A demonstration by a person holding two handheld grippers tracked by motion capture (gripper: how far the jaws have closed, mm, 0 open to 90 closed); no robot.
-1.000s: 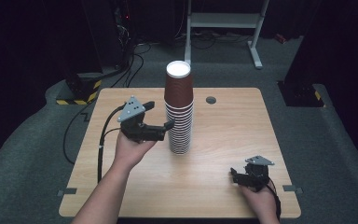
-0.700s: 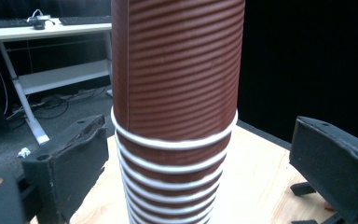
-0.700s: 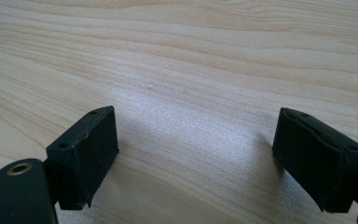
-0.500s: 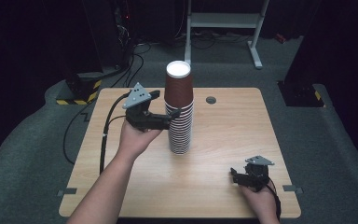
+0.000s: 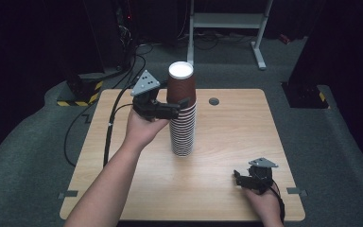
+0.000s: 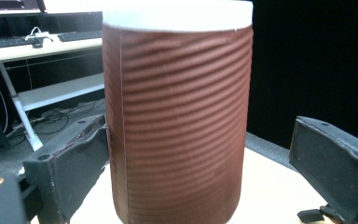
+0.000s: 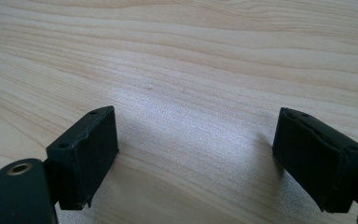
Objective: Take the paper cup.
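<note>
Straddling the top cup (image 6: 177, 116), left gripper (image 5: 177, 108) jaws gape apart.

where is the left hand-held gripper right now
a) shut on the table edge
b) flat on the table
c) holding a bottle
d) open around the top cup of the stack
d: the left hand-held gripper is up at the cup stack, jaws apart either side of the top cup.

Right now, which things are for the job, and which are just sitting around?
For the job:
- stack of brown cups
- top cup, between the open jaws
- left gripper

Just sitting around:
- right gripper, open, low over the bare table
- white desk frame on the floor behind
</note>
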